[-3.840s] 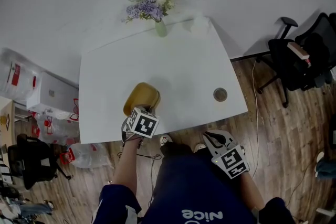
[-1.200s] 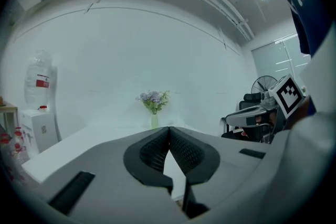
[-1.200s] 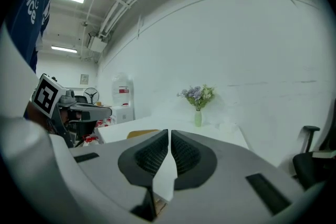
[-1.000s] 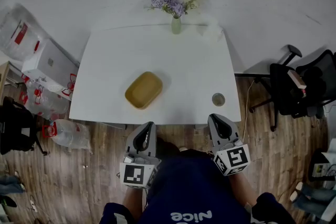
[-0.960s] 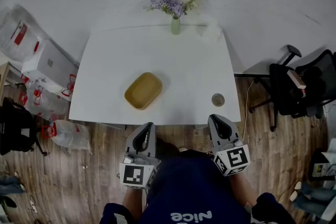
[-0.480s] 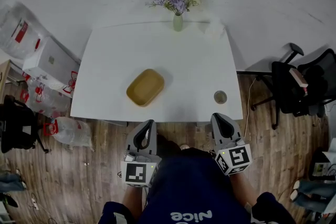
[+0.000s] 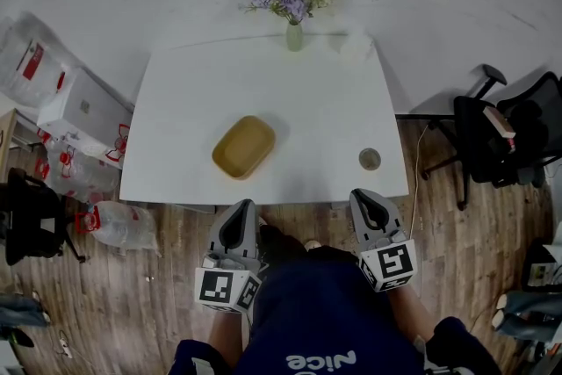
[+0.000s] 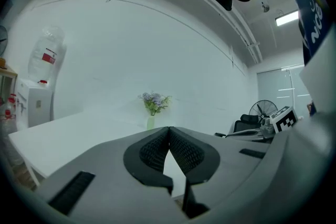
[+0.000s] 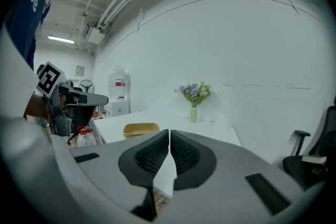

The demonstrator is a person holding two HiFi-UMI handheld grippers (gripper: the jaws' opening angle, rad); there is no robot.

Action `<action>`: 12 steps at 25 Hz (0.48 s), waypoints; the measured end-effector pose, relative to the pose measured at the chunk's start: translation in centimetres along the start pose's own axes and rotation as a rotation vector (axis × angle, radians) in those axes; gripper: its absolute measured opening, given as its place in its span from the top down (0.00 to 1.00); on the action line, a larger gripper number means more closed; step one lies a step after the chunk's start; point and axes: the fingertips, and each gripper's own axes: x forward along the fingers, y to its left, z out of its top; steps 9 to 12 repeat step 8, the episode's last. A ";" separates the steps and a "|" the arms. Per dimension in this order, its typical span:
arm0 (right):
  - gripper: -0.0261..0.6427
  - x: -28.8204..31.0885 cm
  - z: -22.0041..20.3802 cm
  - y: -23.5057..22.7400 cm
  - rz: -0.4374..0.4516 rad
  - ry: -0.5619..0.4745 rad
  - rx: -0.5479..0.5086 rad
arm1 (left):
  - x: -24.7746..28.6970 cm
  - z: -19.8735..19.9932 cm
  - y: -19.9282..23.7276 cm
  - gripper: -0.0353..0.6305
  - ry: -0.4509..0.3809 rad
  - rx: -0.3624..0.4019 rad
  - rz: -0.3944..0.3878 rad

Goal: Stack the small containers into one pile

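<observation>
On table, stacked mustard-yellow containers

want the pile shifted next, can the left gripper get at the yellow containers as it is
Probably yes: the left gripper sits off the table's near edge, nothing between it and the yellow containers. Its shut jaws would need to open first.

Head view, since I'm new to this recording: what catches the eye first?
The yellow container pile sits left of centre on the white table, a vase of purple flowers at its far edge. The left gripper and right gripper, shut and empty, hover off the near edge.
</observation>
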 end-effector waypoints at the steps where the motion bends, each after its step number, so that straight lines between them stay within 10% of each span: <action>1: 0.89 0.1 0.0 0.1 0.005 0.001 -0.005 | 0.0 -0.1 0.0 0.92 0.006 0.008 0.004; 12: 0.89 0.5 0.2 0.3 -0.002 0.000 -0.011 | 0.0 -1.2 0.1 0.92 0.044 0.064 -0.018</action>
